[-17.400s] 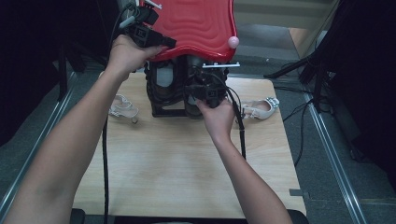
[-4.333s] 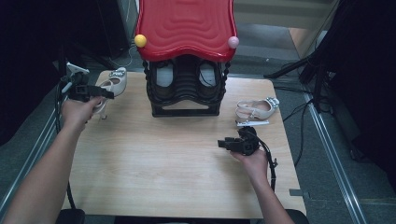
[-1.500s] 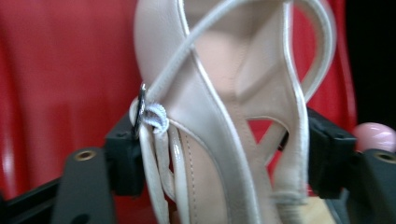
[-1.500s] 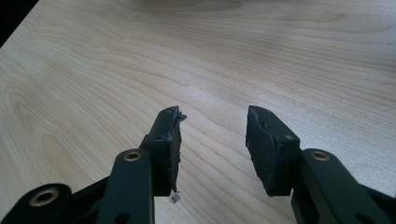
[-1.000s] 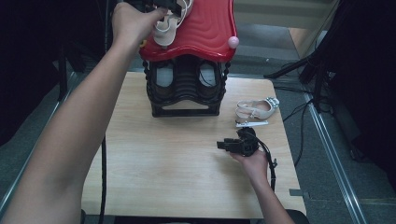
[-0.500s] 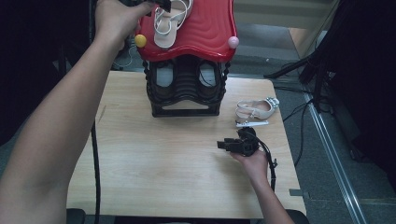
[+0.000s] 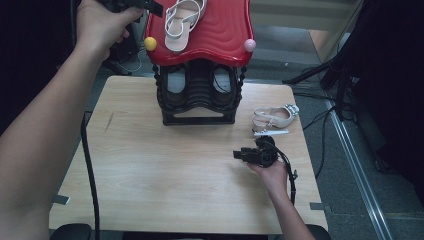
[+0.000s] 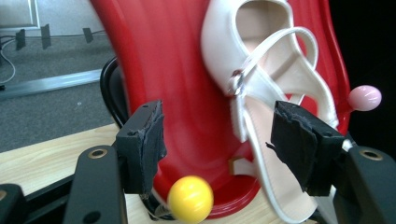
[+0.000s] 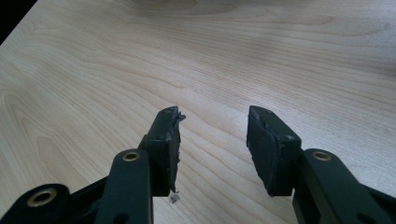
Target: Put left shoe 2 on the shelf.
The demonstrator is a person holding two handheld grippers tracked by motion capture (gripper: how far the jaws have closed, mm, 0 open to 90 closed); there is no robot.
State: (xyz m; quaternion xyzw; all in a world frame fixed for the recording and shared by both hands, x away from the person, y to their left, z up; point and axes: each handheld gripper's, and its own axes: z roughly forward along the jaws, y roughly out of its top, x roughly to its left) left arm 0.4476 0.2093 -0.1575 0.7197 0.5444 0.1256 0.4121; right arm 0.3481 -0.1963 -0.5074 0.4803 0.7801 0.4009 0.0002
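Note:
A white strappy sandal lies on the wavy red top of a black shoe rack. My left gripper hovers just left of it at the red top's far left corner. In the left gripper view the sandal lies beyond the left gripper, whose jaws have just been closing and hold nothing. A second matching sandal rests on the table to the right of the rack. The right gripper lies low over the wood, pointing left, open and empty.
A yellow knob and a pink knob stick out at the red top's front corners. The wooden table is bare in front of the rack. Dark stands and cables are on the floor at the right.
The left hand has drawn back to the left, away from the sandal, which stays on the red top. The right hand has not moved.

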